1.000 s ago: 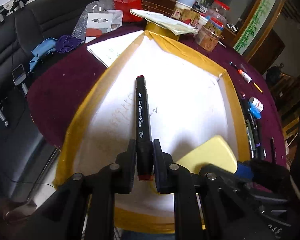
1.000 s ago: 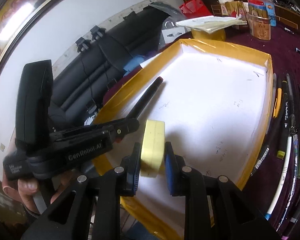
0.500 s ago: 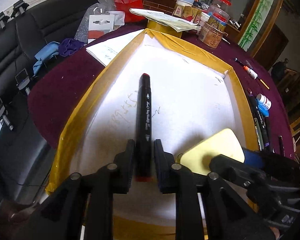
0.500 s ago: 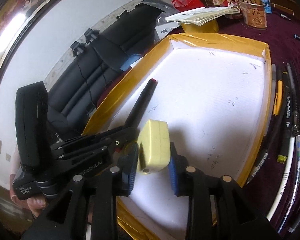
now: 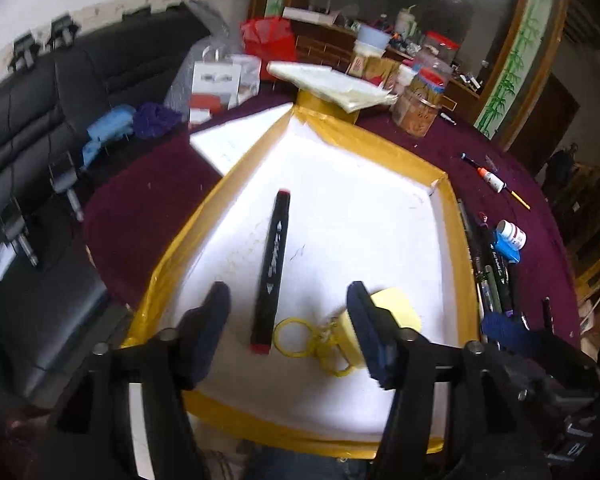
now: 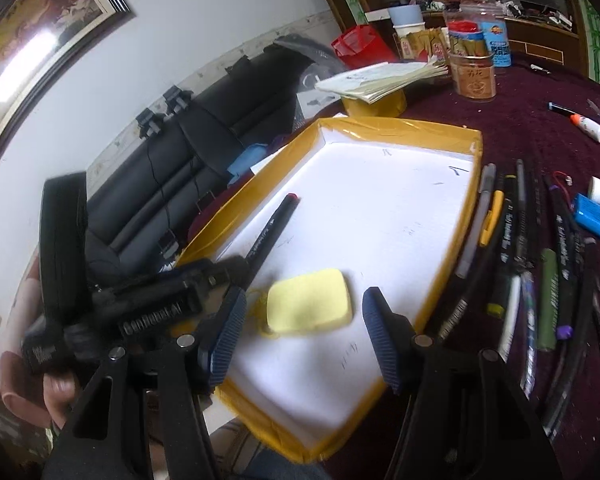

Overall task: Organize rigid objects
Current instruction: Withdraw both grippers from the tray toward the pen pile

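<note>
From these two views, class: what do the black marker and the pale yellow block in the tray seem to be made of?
Black marker with red end caps: probably hard plastic, with a smooth, slightly glossy barrel and crisp white print.
Pale yellow rounded block: matte and uniform with soft corners, perhaps rubber or plastic; unclear.
Yellow-edged white tray: looks like card bound with glossy tape.

The left claw [image 5: 288, 328] hangs with its two blue-padded fingers [image 5: 208, 320] spread wide and nothing between them. The right claw [image 6: 302, 326] is likewise spread wide, gripping nothing. In the right wrist view the person's left hand [image 6: 48, 384] wraps the left claw's handle.
</note>
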A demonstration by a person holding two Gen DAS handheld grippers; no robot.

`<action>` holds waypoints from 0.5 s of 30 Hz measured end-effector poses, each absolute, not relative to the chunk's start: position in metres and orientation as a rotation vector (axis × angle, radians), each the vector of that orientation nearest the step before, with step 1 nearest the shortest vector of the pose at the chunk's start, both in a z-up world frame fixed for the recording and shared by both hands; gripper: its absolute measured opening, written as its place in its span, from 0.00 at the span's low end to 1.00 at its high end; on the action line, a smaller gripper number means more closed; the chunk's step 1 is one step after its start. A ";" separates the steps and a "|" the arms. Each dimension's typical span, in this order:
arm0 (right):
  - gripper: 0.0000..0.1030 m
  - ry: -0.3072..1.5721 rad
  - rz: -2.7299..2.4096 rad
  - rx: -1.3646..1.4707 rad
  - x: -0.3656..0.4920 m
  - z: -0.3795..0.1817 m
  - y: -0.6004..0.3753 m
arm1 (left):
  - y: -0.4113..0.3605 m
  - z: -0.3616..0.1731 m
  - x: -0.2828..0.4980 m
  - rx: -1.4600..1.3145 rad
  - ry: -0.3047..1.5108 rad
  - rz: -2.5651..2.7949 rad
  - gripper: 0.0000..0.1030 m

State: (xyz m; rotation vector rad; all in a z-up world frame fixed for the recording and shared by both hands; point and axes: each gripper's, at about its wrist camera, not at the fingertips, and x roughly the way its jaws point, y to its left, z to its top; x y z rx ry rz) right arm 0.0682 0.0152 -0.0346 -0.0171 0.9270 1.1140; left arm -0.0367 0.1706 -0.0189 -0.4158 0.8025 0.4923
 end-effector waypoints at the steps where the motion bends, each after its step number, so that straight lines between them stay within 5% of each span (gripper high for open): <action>1: 0.54 0.924 1.113 -0.018 0.067 -0.035 0.008 | 0.163 -0.014 -0.035 -0.392 0.795 0.488 0.62; 15: 0.53 0.936 0.974 0.057 0.077 -0.057 -0.110 | 0.057 0.009 0.003 -0.293 0.813 0.243 0.62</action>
